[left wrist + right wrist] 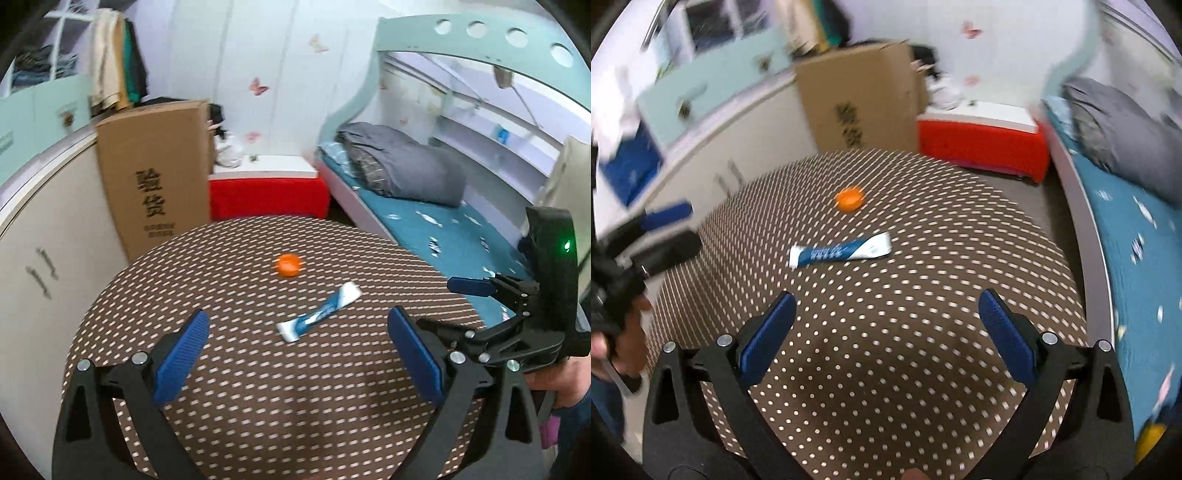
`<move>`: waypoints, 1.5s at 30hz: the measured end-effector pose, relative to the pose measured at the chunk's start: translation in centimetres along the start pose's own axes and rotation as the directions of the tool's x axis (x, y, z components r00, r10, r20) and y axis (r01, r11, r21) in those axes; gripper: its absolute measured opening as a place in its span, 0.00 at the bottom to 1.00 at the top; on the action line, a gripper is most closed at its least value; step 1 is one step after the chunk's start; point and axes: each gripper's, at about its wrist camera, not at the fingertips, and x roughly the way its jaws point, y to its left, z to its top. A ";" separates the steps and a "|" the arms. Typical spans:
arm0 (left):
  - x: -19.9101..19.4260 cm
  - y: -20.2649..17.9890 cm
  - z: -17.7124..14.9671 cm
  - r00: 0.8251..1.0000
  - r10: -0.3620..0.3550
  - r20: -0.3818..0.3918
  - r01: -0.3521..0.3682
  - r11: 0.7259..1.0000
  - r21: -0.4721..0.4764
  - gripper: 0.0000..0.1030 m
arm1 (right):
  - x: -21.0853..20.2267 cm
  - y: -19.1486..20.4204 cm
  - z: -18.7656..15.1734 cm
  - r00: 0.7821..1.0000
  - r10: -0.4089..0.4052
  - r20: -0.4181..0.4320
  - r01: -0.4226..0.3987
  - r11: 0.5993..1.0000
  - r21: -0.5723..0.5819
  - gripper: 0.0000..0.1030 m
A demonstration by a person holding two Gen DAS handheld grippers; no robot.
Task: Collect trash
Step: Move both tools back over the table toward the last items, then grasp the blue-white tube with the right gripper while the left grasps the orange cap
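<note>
A blue-and-white wrapper [319, 312] lies flat near the middle of the round brown dotted table [258, 387]. An orange bottle cap [288, 265] lies beyond it. My left gripper [297, 354] is open and empty above the table, just short of the wrapper. In the right wrist view the wrapper [840, 250] and the cap [850, 199] lie ahead of my right gripper [887, 336], which is open and empty. The right gripper also shows at the right edge of the left wrist view [480, 291]. The left gripper shows at the left edge of the right wrist view [665, 229].
A tall cardboard box [155, 173] stands behind the table beside white cabinets [44, 229]. A red storage box [267, 195] with a white lid sits at the back. A bed [436, 229] with a grey duvet runs along the right.
</note>
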 end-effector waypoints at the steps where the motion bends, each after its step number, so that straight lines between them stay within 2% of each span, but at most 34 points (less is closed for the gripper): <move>1: 0.0 0.7 -0.2 1.000 0.013 -0.002 -0.013 1.000 -0.013 0.92 | 0.7 0.4 0.2 1.000 0.006 -0.017 -0.006 0.999 -0.031 0.94; 9: 1.0 4.5 -1.8 0.993 0.102 -0.050 -0.107 0.989 -0.098 0.92 | 6.3 3.4 2.1 0.997 -0.023 -0.077 -0.001 0.957 -0.291 0.94; 14: 2.1 5.6 -2.2 0.988 0.126 -0.084 -0.136 0.984 -0.116 0.92 | 9.2 4.6 3.6 0.993 -0.020 -0.114 -0.028 0.914 -0.405 0.87; 17: 3.1 5.8 -2.0 0.985 0.136 -0.106 -0.147 0.984 -0.100 0.92 | 10.9 4.8 4.3 0.988 0.002 -0.152 -0.066 0.907 -0.416 0.75; 18: 3.3 5.8 -1.9 0.985 0.139 -0.106 -0.149 0.984 -0.096 0.92 | 11.4 4.8 4.5 0.986 0.021 -0.164 -0.086 0.911 -0.404 0.70; 19: 3.5 5.8 -1.7 0.985 0.139 -0.105 -0.149 0.985 -0.091 0.92 | 11.6 4.7 4.8 0.985 0.044 -0.165 -0.105 0.918 -0.381 0.56; 20: 3.8 5.7 -1.5 0.985 0.138 -0.106 -0.147 0.985 -0.088 0.92 | 11.8 4.5 4.9 0.982 0.078 -0.170 -0.134 0.928 -0.347 0.50; 21: 4.1 5.6 -1.3 0.985 0.138 -0.108 -0.147 0.986 -0.082 0.92 | 11.8 4.2 5.1 0.984 0.076 -0.158 -0.126 0.934 -0.334 0.34; 22: 4.4 5.4 -1.1 0.984 0.138 -0.111 -0.146 0.986 -0.075 0.92 | 11.7 4.0 5.2 0.987 0.068 -0.149 -0.114 0.938 -0.328 0.26; 25: 5.7 4.7 -0.2 0.985 0.129 -0.116 -0.135 0.990 -0.048 0.92 | 11.1 2.7 4.8 0.986 0.087 -0.145 -0.126 0.949 -0.288 0.14; 28: 7.4 3.6 0.6 0.985 0.122 -0.120 -0.125 0.992 -0.018 0.92 | 9.7 0.8 3.6 0.988 0.093 -0.125 -0.119 0.967 -0.226 0.14; 32: 10.7 1.7 1.7 0.982 0.135 -0.132 -0.129 0.990 0.054 0.92 | 7.5 -2.3 0.9 0.989 0.130 -0.071 -0.136 0.988 -0.076 0.13; 38: 15.2 0.1 3.0 0.973 0.162 -0.166 -0.144 0.983 0.116 0.92 | 4.7 -5.8 -1.4 0.989 0.145 -0.008 -0.145 0.988 0.061 0.13; 41: 17.0 -0.1 3.4 0.967 0.177 -0.184 -0.155 0.979 0.131 0.91 | 3.4 -7.0 -2.2 0.989 0.146 0.018 -0.147 0.985 0.091 0.13; 42: 17.5 -0.2 3.5 0.967 0.172 -0.189 -0.149 0.980 0.132 0.87 | 3.0 -7.3 -2.4 0.989 0.145 0.026 -0.146 0.984 0.098 0.13; 45: 17.7 -0.2 3.8 0.971 0.142 -0.191 -0.119 0.985 0.126 0.60 | 1.6 -8.0 -3.0 0.989 0.142 0.049 -0.147 0.982 0.120 0.13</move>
